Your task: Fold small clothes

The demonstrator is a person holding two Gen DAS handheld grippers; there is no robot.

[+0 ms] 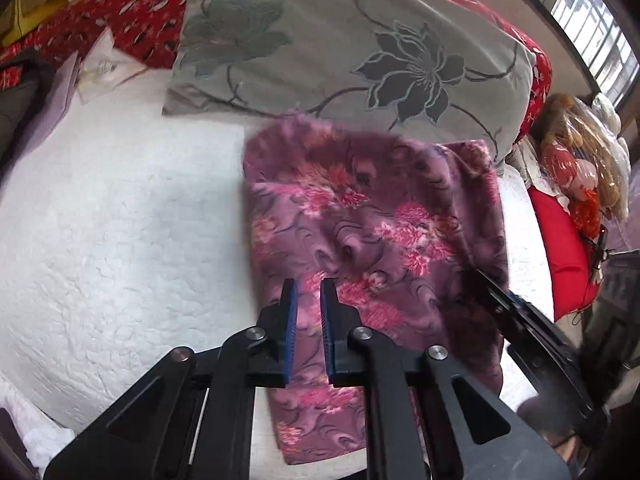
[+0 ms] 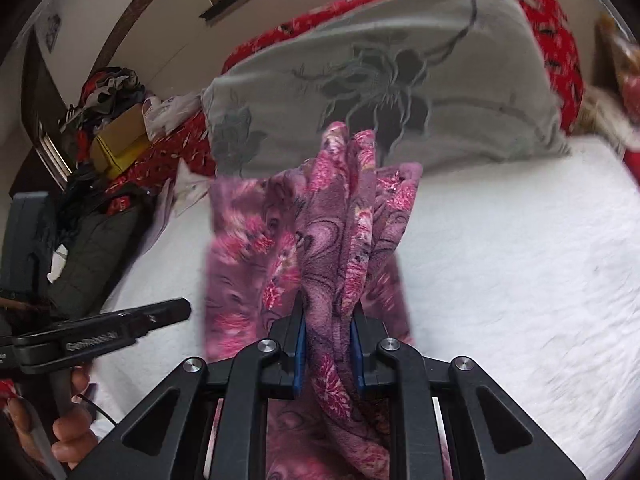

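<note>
A purple fleece garment (image 1: 360,220) with pink flowers hangs over the white bed. My right gripper (image 2: 328,316) is shut on a bunched fold of the garment (image 2: 320,248) and holds it up off the bed. It shows at the garment's right edge in the left wrist view (image 1: 500,296). My left gripper (image 1: 309,288) is slightly open and empty, its blue pads (image 1: 292,320) in front of the garment's lower part, with nothing between them. It shows from the side in the right wrist view (image 2: 176,308).
White quilted bedspread (image 1: 120,220) covers the bed. A grey pillow (image 1: 340,48) with dark flowers lies behind the garment on red bedding (image 1: 132,20). A doll (image 1: 580,168) and a red cushion (image 1: 560,240) lie at right. Clutter and a yellow box (image 2: 116,144) sit at left.
</note>
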